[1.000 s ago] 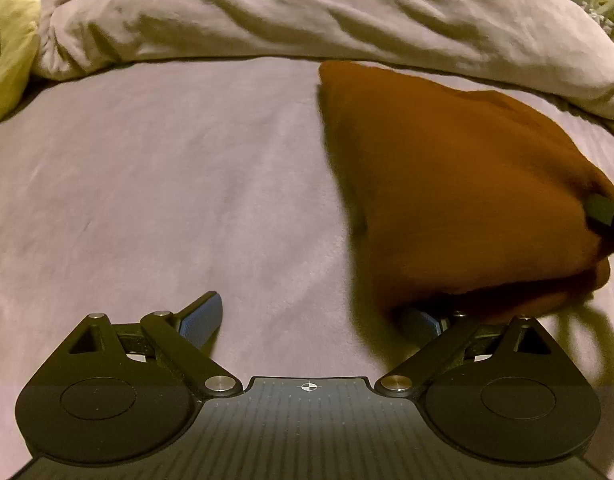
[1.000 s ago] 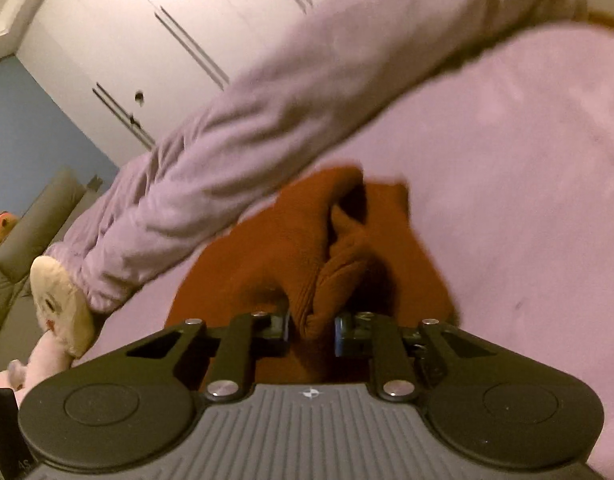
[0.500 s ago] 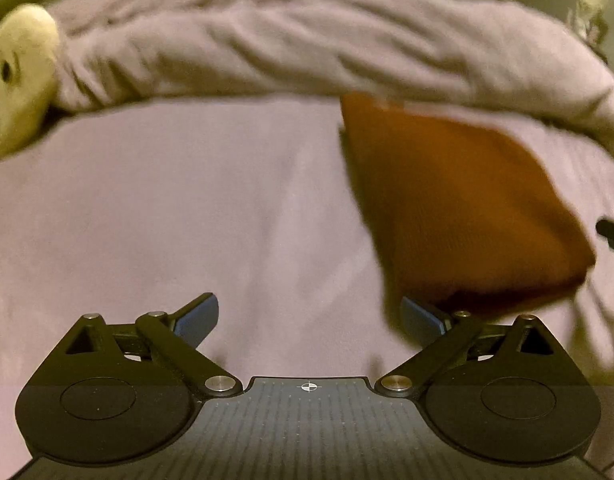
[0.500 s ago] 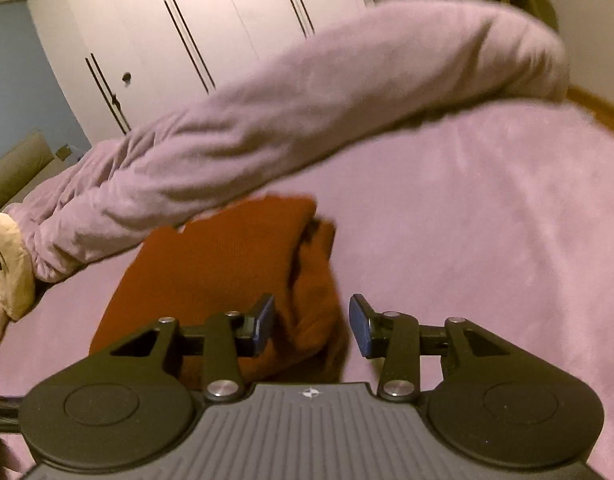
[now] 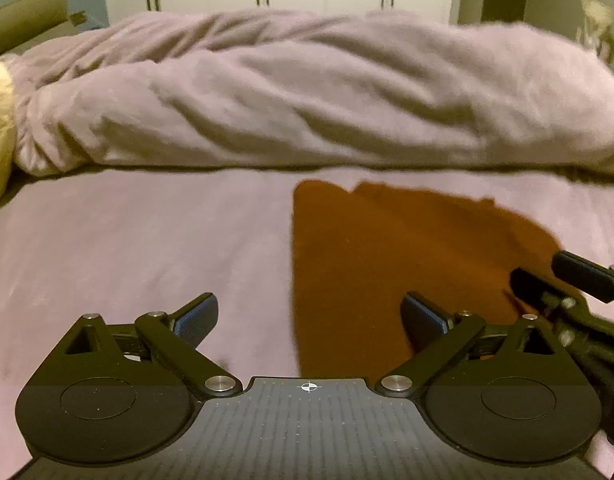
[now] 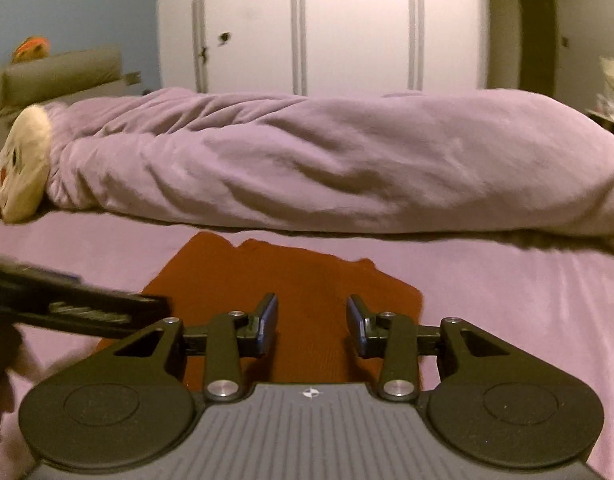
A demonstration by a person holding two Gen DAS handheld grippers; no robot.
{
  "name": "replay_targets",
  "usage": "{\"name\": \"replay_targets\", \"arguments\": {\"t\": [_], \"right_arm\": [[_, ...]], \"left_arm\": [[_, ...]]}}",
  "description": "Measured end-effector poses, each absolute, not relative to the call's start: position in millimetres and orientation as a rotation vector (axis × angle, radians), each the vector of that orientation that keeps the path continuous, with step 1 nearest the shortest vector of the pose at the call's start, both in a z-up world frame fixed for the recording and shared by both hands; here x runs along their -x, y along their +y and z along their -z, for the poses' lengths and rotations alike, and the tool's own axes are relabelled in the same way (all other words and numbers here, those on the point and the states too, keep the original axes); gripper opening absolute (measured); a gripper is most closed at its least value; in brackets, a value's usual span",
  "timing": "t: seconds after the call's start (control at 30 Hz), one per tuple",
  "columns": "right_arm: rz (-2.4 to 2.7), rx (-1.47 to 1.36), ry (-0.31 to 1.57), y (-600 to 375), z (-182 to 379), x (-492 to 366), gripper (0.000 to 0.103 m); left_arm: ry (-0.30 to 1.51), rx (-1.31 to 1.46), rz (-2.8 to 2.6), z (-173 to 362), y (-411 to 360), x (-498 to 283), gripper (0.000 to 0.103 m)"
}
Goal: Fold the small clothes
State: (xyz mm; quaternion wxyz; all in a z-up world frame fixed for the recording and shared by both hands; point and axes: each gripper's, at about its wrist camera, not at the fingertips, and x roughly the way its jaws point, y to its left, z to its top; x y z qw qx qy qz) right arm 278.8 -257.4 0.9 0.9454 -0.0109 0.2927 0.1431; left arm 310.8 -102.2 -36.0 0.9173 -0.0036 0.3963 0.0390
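Note:
A rust-brown garment (image 5: 391, 264) lies folded flat on the purple bed sheet (image 5: 127, 248); it also shows in the right wrist view (image 6: 307, 280). My left gripper (image 5: 309, 316) is wide open and empty, above the garment's near left edge. My right gripper (image 6: 311, 324) is open and empty, just above the garment's near middle. The right gripper also shows at the right edge of the left wrist view (image 5: 567, 280), and the left gripper at the left of the right wrist view (image 6: 75, 304).
A rolled-up purple duvet (image 5: 307, 92) lies across the bed behind the garment. A cream plush toy (image 6: 23, 168) rests at its left end. White wardrobe doors (image 6: 347, 28) stand behind the bed.
My right gripper opened and let go of the garment, which dropped flat onto the sheet. Both grippers pulled back and levelled out toward the duvet.

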Motion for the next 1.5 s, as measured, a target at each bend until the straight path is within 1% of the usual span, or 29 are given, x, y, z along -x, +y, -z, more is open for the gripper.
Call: {"name": "replay_targets", "arguments": {"t": [0.13, 0.17, 0.23, 0.3, 0.43, 0.53, 0.7, 0.77, 0.9, 0.97, 1.07, 1.2, 1.3, 1.33, 1.4, 1.43, 1.5], "right_arm": [[-0.278, 0.223, 0.668, -246, 35, -285, 0.035], [-0.274, 0.244, 0.662, -248, 45, -283, 0.035], [-0.283, 0.181, 0.624, -263, 57, -277, 0.035], [-0.282, 0.146, 0.632, -268, 59, -279, 0.035], [-0.266, 0.203, 0.626, -258, 59, -278, 0.036], [-0.264, 0.187, 0.635, -261, 57, -279, 0.037], [-0.243, 0.166, 0.671, -256, 31, -268, 0.040], [-0.256, 0.121, 0.660, -261, 19, -251, 0.049], [-0.265, 0.093, 0.665, -270, 18, -232, 0.050], [-0.256, 0.073, 0.680, -275, 24, -231, 0.056], [-0.260, 0.020, 0.700, -282, 37, -233, 0.059], [-0.270, -0.006, 0.693, -286, 46, -235, 0.062], [-0.285, -0.053, 0.724, -294, 43, -240, 0.065], [-0.294, -0.077, 0.737, -298, 39, -243, 0.067], [-0.300, -0.136, 0.761, -310, 33, -247, 0.077], [-0.280, -0.159, 0.767, -318, 32, -251, 0.086], [-0.280, -0.243, 0.786, -335, 35, -260, 0.087]], "left_arm": [[0.822, -0.024, -0.044, 56, -111, -315, 0.103], [0.811, -0.025, -0.038, 60, -112, -314, 0.103], [0.783, -0.038, -0.042, 68, -116, -312, 0.103], [0.767, -0.044, -0.049, 71, -118, -310, 0.103], [0.741, -0.066, -0.041, 74, -118, -306, 0.103], [0.757, -0.047, -0.042, 71, -116, -307, 0.103], [0.759, -0.016, -0.047, 52, -106, -290, 0.103], [0.746, 0.009, -0.041, 46, -100, -278, 0.103], [0.744, 0.055, -0.029, 45, -91, -260, 0.103], [0.757, 0.050, -0.015, 49, -90, -259, 0.103], [0.769, 0.051, 0.004, 56, -88, -262, 0.103], [0.798, 0.162, 0.022, 70, -76, -266, 0.103], [0.810, 0.223, 0.031, 61, -65, -265, 0.103], [0.800, 0.233, 0.037, 56, -61, -263, 0.103], [0.767, 0.240, 0.025, 45, -50, -262, 0.103], [0.759, 0.242, 0.023, 42, -44, -264, 0.103], [0.781, 0.272, 0.052, 44, -34, -274, 0.103]]}}
